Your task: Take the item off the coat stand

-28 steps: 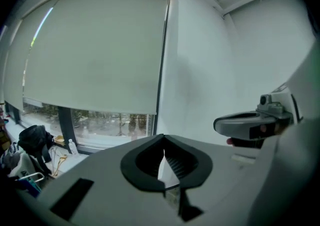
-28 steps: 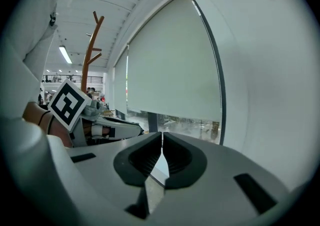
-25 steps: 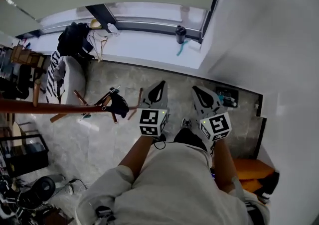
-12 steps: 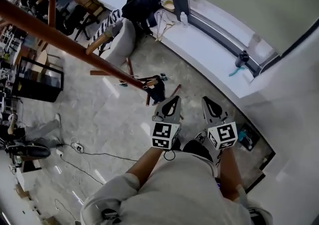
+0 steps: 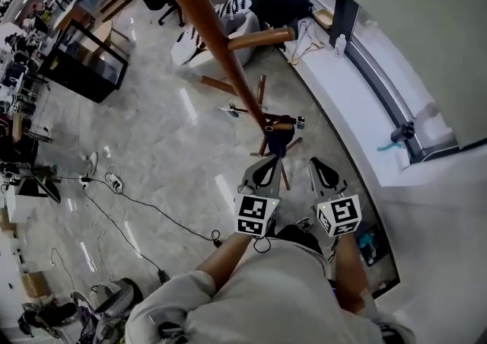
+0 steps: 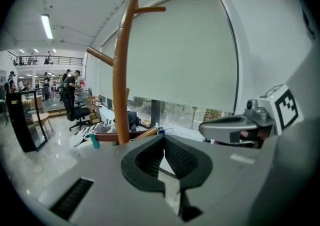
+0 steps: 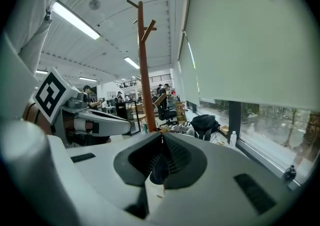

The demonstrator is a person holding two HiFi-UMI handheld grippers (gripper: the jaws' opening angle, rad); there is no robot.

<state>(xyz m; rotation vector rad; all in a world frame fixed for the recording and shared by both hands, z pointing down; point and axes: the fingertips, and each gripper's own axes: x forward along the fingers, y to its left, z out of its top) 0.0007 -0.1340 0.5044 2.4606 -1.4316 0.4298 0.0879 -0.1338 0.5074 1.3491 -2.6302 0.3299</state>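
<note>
The brown wooden coat stand (image 5: pixel 221 46) slants from the top of the head view down to its base just ahead of both grippers. A small dark item (image 5: pixel 276 144) hangs low on it, beside short pegs. My left gripper (image 5: pixel 266 161) and right gripper (image 5: pixel 318 163) are side by side just short of the item, both shut and holding nothing. The left gripper view has the stand's pole (image 6: pixel 120 70) to the left beyond the shut left gripper (image 6: pixel 162 137). The right gripper view shows the stand (image 7: pixel 144 65) straight ahead past the shut right gripper (image 7: pixel 161 135).
A white window ledge (image 5: pixel 358 99) runs along the right, carrying a black bag (image 5: pixel 281 4) and a bottle (image 5: pixel 340 44). A chair with striped cloth (image 5: pixel 217 27) stands behind the stand. A black cabinet (image 5: pixel 84 68) and floor cables (image 5: pixel 137 205) lie to the left.
The head view has swung round, so the stand now runs up the picture instead of lying across the left. Both grippers stay shut, side by side, close to the stand's base.
</note>
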